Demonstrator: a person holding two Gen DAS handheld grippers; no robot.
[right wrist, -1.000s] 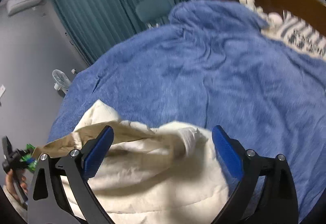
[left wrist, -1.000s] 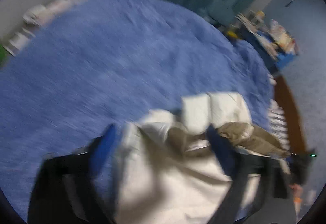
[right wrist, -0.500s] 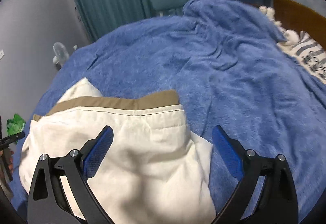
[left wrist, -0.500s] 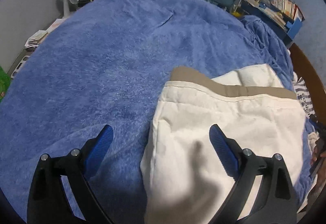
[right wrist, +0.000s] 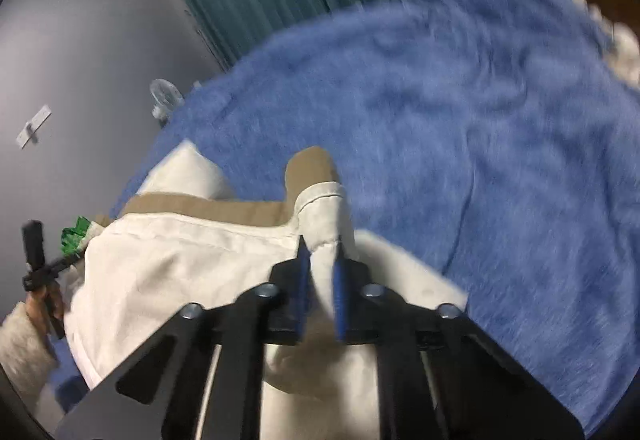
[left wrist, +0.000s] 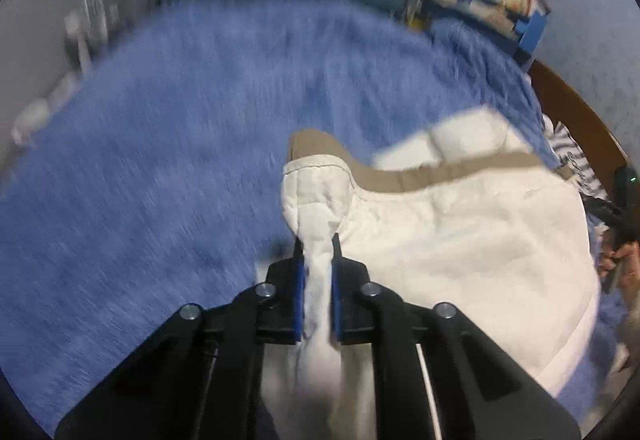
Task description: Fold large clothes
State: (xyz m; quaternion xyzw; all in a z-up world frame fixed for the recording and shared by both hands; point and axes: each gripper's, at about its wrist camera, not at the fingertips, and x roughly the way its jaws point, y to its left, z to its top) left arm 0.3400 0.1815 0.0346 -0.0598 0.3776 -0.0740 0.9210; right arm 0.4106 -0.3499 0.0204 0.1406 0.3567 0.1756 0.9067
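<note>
I have both sets of fingers pinched tight on the cream garment (left wrist: 460,240), left gripper (left wrist: 317,272) and right gripper (right wrist: 320,272) each holding a corner. It lies half-folded on the blue blanket (left wrist: 180,128); further folds remain, I judge.

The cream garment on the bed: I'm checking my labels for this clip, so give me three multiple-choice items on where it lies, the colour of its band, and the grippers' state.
1. What does the cream garment lie on?
A. a blue blanket
B. a wooden floor
C. a grey chair

2. What colour is the band along its far edge?
A. red
B. tan
C. black

3. How do the left gripper and right gripper stand?
A. both open above the cloth
B. one open, one shut
C. both shut on a pinch of cloth

Answers: 1 A, the blue blanket surrounds it; 2 B, a tan strip borders the cream; 3 C, cloth bunches between each pair of pads.
</note>
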